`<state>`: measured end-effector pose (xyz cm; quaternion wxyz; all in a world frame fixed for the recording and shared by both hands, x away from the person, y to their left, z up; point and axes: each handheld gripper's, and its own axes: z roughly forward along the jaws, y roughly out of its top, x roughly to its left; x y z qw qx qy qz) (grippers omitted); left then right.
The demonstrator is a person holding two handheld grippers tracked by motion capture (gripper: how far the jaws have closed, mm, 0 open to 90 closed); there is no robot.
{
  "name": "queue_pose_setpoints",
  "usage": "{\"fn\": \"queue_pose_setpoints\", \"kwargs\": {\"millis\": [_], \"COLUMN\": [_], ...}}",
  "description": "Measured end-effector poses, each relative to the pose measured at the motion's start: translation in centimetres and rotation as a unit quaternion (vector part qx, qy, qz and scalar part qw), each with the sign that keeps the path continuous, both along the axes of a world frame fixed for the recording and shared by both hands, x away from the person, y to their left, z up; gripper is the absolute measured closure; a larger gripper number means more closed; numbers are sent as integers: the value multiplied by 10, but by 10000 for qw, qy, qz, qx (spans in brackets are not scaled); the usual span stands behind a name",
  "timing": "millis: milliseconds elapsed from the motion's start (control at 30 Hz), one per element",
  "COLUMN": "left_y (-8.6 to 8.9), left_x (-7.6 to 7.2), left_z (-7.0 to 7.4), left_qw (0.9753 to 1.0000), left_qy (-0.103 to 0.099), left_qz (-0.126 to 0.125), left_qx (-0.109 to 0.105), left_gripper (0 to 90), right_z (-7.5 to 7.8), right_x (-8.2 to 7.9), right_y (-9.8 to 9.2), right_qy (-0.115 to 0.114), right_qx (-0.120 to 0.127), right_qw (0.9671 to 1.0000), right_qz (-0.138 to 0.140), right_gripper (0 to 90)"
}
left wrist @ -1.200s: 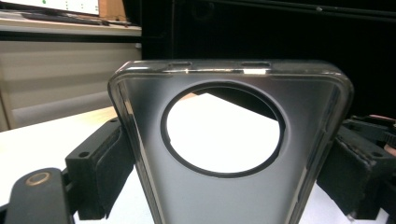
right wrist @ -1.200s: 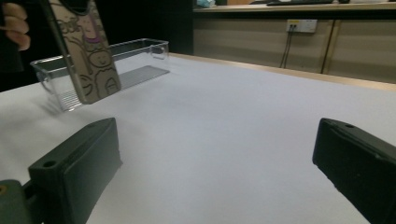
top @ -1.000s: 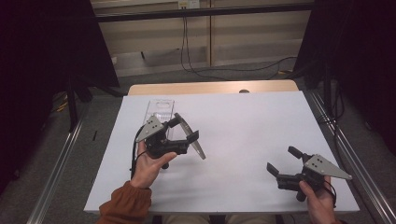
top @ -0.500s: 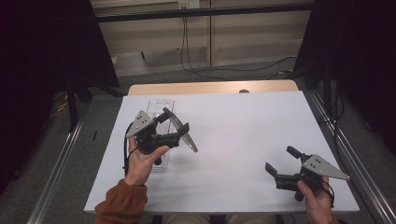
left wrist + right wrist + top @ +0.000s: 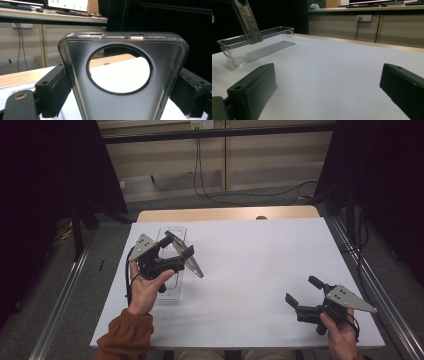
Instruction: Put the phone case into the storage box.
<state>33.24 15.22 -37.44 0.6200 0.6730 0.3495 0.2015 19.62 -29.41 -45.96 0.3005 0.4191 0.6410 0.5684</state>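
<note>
My left tongs (image 5: 175, 251) are pinching a clear phone case (image 5: 123, 82) across its width, both black pads pressed against its long edges. In the left gripper view the case stands upright between the pads, its round camera cutout uppermost and the white tabletop (image 5: 260, 265) visible through it. In the high view the case (image 5: 186, 254) hangs tilted above the near half of the clear plastic tray (image 5: 172, 232), which sits on the left side of the tabletop, and its lower end reaches out past the tray's right wall. The right gripper view shows the case (image 5: 247, 20) raised clear of the tray (image 5: 257, 47), not touching it. Whether its patterned side faces up or down I cannot settle from these angles.

My right tongs (image 5: 306, 295) are spread wide and hold nothing, resting low near the front right corner of the tabletop, well apart from the tray.

Judgement: the step in hand is carrying the case, either out of the tray or down into it. To do it well, I should keep the pinch steady on the edges, since a flexible case may bow and slip if squeezed harder. I should keep the lower end from catching the tray's wall. The right tongs should stay spread and ready to brace the tray.
</note>
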Motion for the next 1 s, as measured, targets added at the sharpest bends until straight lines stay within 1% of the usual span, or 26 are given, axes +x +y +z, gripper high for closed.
{"fn": "queue_pose_setpoints", "kwargs": {"millis": [67, 100, 200, 267, 333, 400, 467, 500, 533, 600, 733, 767, 800, 867, 1000], "left_y": [2, 3, 7, 9, 11, 13, 17, 17, 18, 21, 23, 25, 25, 26, 29], "left_x": [1, 2, 4, 7, 9, 11, 13, 14, 15, 17, 20, 21, 23, 25, 30], "left_z": [2, 3, 7, 9, 11, 13, 15, 15, 16, 19, 24, 26, 27, 28, 28], "left_qw": [10000, 9999, 9999, 9998, 9997, 9995, 9994, 9992, 9992, 9990, 9987, 9985, 9984, 9980, 9976], "left_qy": [-1, -3, -27, -36, -26, -13, -11, -26, -47, -82, -134, -151, -168, -168, -174], "left_qz": [80, 68, 149, 182, 226, 310, 356, 384, 399, 410, 478, 490, 529, 563, 627], "left_qx": [56, 89, 54, 102, 94, 31, -4, -54, 43, 130, 133, 172, 142, 216, 245], "left_gripper": [128, 128, 128, 128, 127, 127, 127, 127, 127, 127, 127, 127, 127, 127, 127], "right_z": [0, 0, 0, 0, 0, 0, 0, 0, 0, 0, 0, 0, 0, 0, 0], "right_x": [0, 0, 0, 0, 0, 0, 0, 0, 0, 0, 0, 0, 0, 0, 0], "right_y": [0, 0, 0, 0, 0, 0, 0, 0, 0, -1, -1, -1, -1, -1, -1], "right_qy": [-6, 3, 0, 9, 8, -5, 8, 12, 9, 10, 5, 9, 10, 18, 13], "right_qx": [11, 9, 40, 29, 50, 12, 22, 30, 23, 30, 20, 26, 28, 30, 38], "right_qw": [10000, 10000, 10000, 10000, 10000, 10000, 10000, 10000, 10000, 10000, 10000, 10000, 10000, 10000, 10000], "right_qz": [-18, -13, -26, 2, -15, 15, 21, 22, 31, 30, 35, 36, 39, 47, 55], "right_gripper": [0, 0, 0, 0, 0, 0, 0, 0, 0, 0, 0, 0, 0, 0, 0]}}
